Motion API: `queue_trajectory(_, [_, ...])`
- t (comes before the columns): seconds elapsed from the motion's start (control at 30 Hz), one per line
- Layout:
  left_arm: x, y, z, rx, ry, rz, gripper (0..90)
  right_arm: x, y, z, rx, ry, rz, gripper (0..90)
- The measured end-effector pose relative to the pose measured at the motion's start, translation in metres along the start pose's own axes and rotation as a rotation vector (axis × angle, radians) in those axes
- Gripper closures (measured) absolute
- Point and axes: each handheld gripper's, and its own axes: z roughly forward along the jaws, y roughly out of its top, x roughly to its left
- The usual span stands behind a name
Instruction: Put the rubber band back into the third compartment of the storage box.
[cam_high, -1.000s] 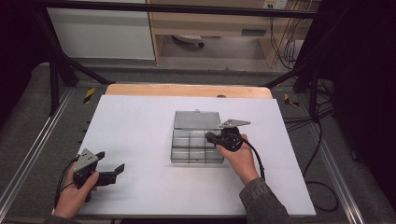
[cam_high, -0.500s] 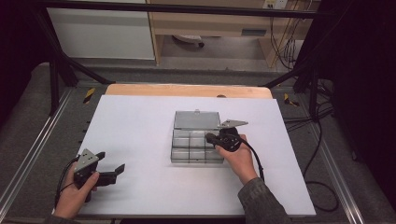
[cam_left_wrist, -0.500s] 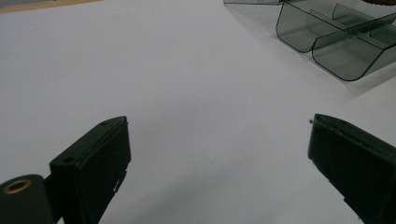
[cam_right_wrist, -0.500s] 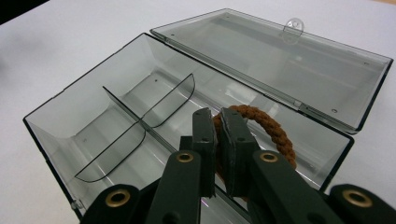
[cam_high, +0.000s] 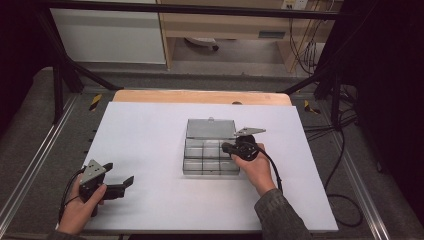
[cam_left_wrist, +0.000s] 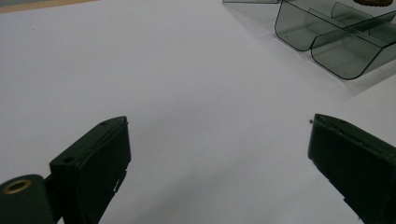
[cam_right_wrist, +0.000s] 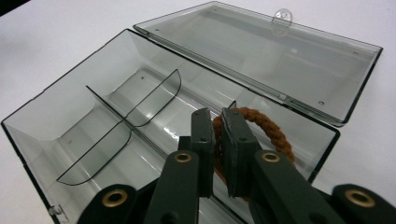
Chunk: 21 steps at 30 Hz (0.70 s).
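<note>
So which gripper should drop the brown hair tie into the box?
Right. The right gripper already pinches the brown hair tie over the open box; the left gripper sits open, far away.

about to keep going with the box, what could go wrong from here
The right gripper has its jaws nearly shut on the brown hair tie inside the clear box. The light box may slide or lift if the tie snags a divider on the way out. The left gripper is open and apart from the box, so nothing steadies it.
</note>
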Motion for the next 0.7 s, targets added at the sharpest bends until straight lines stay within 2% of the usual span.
queue_trajectory(0.13, [0.0, 0.0, 0.0, 0.002, 0.0, 0.001, 5.7, -0.0001, 0.0008, -0.0014, -0.017, 0.003, 0.029, 77.0])
queue_trajectory(0.7, [-0.0006, -0.0001, 0.0003, 0.006, 0.0, 0.007, 5.7, 0.0027, 0.0015, -0.0054, -0.032, 0.005, 0.021, 74.2])
